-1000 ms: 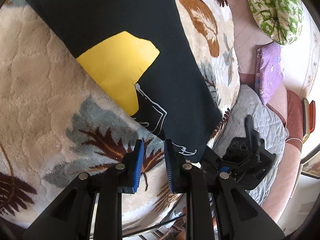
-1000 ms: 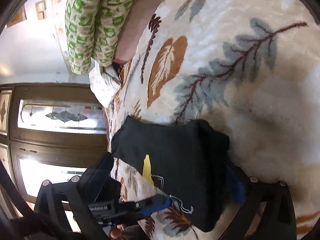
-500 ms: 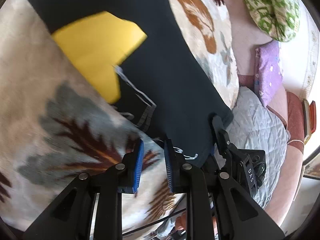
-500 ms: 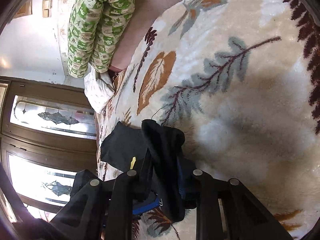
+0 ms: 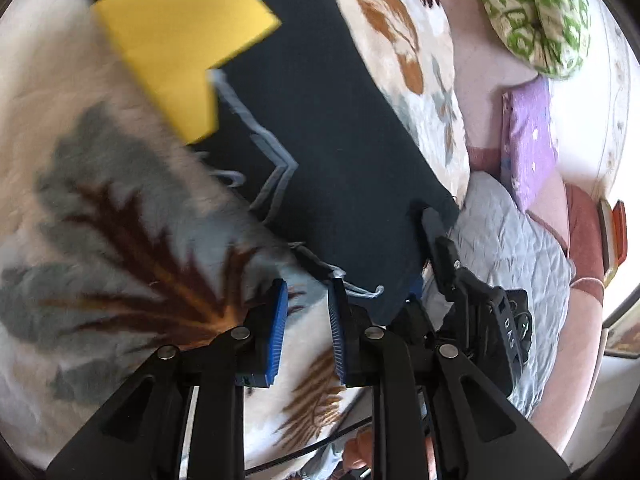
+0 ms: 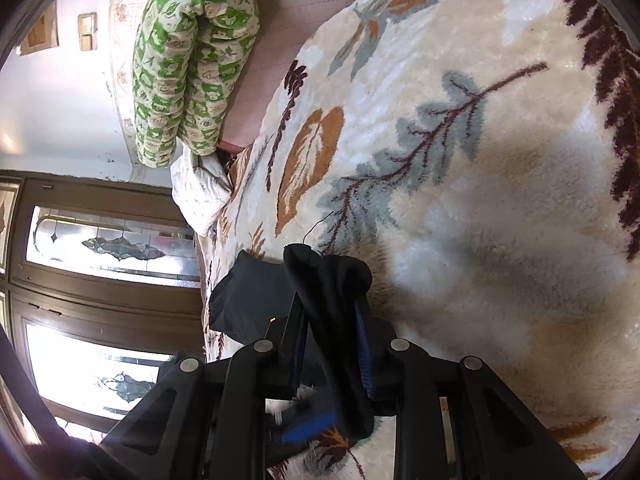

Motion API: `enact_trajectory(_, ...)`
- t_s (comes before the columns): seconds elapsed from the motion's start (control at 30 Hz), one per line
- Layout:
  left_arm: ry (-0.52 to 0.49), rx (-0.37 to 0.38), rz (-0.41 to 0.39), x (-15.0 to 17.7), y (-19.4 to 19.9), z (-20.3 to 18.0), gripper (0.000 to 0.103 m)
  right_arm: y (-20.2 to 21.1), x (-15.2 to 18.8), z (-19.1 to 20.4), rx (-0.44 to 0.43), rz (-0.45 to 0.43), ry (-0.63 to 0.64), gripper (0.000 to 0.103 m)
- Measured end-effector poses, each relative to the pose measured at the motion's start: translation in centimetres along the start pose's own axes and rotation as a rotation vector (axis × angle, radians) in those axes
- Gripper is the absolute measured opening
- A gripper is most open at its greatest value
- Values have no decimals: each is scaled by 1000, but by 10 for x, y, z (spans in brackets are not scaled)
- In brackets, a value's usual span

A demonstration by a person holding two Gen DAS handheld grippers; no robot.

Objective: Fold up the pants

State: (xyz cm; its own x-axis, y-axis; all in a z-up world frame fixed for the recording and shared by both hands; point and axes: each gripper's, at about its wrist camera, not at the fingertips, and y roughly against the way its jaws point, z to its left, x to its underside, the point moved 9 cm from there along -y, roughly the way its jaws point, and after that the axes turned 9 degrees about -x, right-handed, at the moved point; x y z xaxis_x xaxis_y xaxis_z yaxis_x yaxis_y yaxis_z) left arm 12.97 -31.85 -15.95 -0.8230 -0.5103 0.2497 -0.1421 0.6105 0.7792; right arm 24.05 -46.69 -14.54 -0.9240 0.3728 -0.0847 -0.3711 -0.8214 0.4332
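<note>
The black pants (image 5: 328,128) lie spread on the leaf-patterned blanket (image 5: 100,208) covering the bed, yellow patch (image 5: 180,52) showing. My right tongs (image 6: 332,344) have just been closing and now pinch a bunched corner of the fabric between the pads. My left tongs (image 5: 306,332) hover narrow, nothing between them, near the white drawstring (image 5: 360,290). A green pillow (image 6: 192,56) sits beyond.

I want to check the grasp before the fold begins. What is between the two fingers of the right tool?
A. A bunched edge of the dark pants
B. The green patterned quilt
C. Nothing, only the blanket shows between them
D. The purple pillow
A: in the right wrist view a bunched fold of the dark pants stands pinched between the fingers of the right tool, which have just closed on it.
</note>
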Motion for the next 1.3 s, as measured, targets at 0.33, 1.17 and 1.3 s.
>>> enact_trajectory(0.33,11,1,-69,-30,-4,-12,23,-3,-2,1,-39,-17,-35,25)
enact_trajectory(1.17,-196,-39,48,-36,13,-23,6,-3,-2,25,74,-71,68,12)
enact_trajectory(1.3,-187,-4,65,-39,29,-23,6,-4,1,42,95,-76,79,12)
